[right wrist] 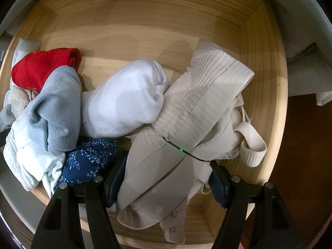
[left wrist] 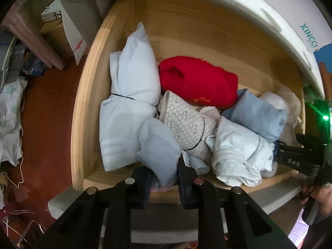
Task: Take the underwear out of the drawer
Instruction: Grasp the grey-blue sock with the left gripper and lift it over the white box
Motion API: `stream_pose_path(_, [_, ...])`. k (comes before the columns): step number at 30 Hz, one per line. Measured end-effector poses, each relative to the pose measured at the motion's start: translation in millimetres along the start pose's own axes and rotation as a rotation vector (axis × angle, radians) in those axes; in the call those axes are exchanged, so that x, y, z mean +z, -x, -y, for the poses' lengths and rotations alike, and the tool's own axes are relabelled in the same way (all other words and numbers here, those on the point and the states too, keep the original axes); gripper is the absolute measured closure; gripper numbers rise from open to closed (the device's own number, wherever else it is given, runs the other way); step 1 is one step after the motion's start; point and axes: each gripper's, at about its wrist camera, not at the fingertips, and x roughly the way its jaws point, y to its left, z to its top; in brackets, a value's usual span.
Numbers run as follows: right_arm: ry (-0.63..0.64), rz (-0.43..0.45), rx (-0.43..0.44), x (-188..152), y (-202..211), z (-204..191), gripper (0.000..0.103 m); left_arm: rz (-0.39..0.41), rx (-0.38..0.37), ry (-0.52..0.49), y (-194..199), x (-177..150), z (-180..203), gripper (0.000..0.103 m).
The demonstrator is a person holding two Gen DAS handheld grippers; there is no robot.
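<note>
- Currently, left hand-held gripper (left wrist: 164,178) was clamped tight on a pale blue rolled garment (left wrist: 158,145) at the wooden drawer's (left wrist: 87,95) front wall.
- Right hand-held gripper (right wrist: 166,178) stood half-open astride a beige ribbed bra (right wrist: 186,112); whether the pads pressed it, couldn't tell.
- Red roll (left wrist: 197,81) sat mid-drawer.

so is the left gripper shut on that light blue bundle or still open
Shut on it. In the left wrist view the left gripper has its jaws pinching the light blue bundle at the wooden drawer's front edge.
</note>
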Motion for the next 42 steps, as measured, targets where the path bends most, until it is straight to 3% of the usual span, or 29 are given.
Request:
stream_pose_path(28, [-0.055, 0.032, -0.002, -27.1, 4.6, 11.0, 0.042, 0.259, -0.081, -0.046, 127.3, 4.0, -4.8, 0.082])
stream_pose_path(34, [-0.055, 0.032, -0.003, -29.1, 3.6, 13.0, 0.042, 0.378, -0.088, -0.060, 184.1, 22.1, -1.0, 0.082])
stream_pose_path(42, [-0.055, 0.034, -0.005, -25.9, 5.8, 10.6, 0.042, 0.591, -0.117, -0.083, 275.1, 70.8, 18.6, 0.082])
